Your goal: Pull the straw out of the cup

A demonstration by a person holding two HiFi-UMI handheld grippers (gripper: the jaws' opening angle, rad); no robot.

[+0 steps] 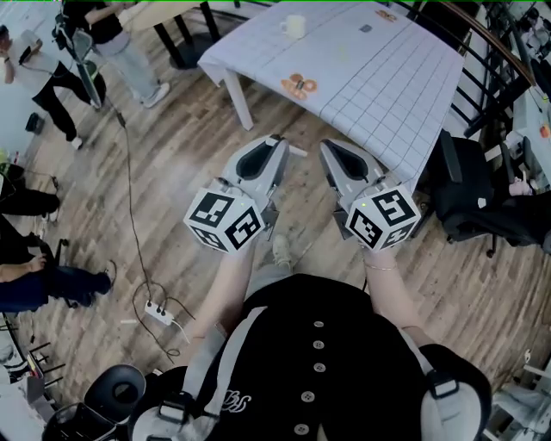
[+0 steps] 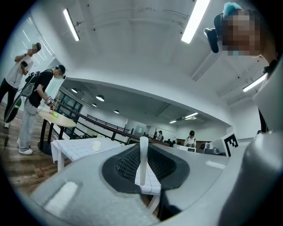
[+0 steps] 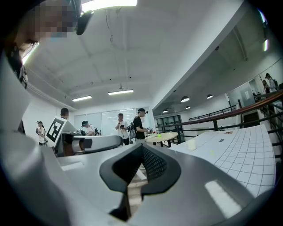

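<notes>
From the head view, the left claw's (image 1: pixel 275 142) own body hides the straw (image 2: pixel 143 159) it grips. Well ahead of both claws, the cup (image 1: pixel 294 26) on the worktop (image 1: pixel 379 86) is too small to show its contents. The orange print (image 1: pixel 299 85) nearer the claws cannot be identified.

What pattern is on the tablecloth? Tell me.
The tablecloth is white with a dark grid; head view best.

The right claw (image 3: pixel 141 148) has its jaws meeting at the tips, nothing between them. Beyond, a white cup (image 3: pixel 191 144) stands upright near the far edge of the grid-clothed bench (image 3: pixel 247 154). People (image 3: pixel 140 123) stand by a round table (image 3: pixel 161 137).
</notes>
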